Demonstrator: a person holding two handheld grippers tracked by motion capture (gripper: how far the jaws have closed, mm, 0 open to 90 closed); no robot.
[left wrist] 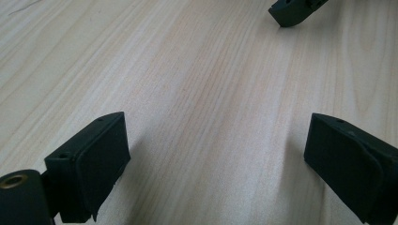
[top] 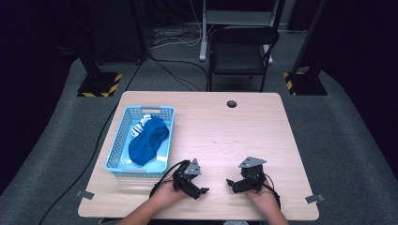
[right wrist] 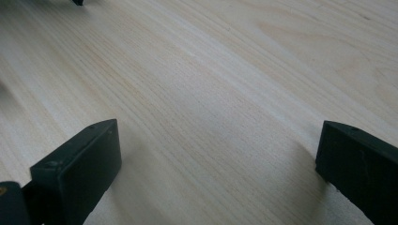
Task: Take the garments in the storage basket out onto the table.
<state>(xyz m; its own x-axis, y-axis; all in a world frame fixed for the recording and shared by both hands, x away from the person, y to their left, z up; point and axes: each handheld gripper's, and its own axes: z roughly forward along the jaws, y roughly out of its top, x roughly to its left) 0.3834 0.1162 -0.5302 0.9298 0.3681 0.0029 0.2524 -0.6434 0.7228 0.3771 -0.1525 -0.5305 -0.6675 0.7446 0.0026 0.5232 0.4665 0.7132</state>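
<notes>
While both grippers rest on bare wood, the work in hand seems to be the clothes in the basket at the left.

Basket: light blue plastic basket with latticed walls [top: 118, 140], standing on the left part of the pale wooden table [top: 234, 136], near its left edge.

Blue cloth: crumpled dark blue fabric garment [top: 148, 140], lying inside the basket and filling most of it; it rises a little above the rim.

Striped cloth: small white and dark striped piece of fabric [top: 140, 124], also in the basket, at the far end, touching the blue garment and partly under it.

Handling, my judgement: both pieces are soft, light and limp, not fragile and not slippery. They will sag and unfold when lifted. The best hold is a raised fold on top of the blue garment, pinched deep enough that the fabric does not slide out.

Left gripper: black two-jaw hand-held gripper [top: 197, 191] [left wrist: 216, 159], near the front edge, just right of the basket but apart from it. Its jaws stand wide apart with bare wood between them; it holds nothing.

Right gripper: second black two-jaw hand-held gripper [top: 233, 183] [right wrist: 218, 164], further right and facing the left one. Its jaws are also spread wide over the bare table and it grasps nothing.
</notes>
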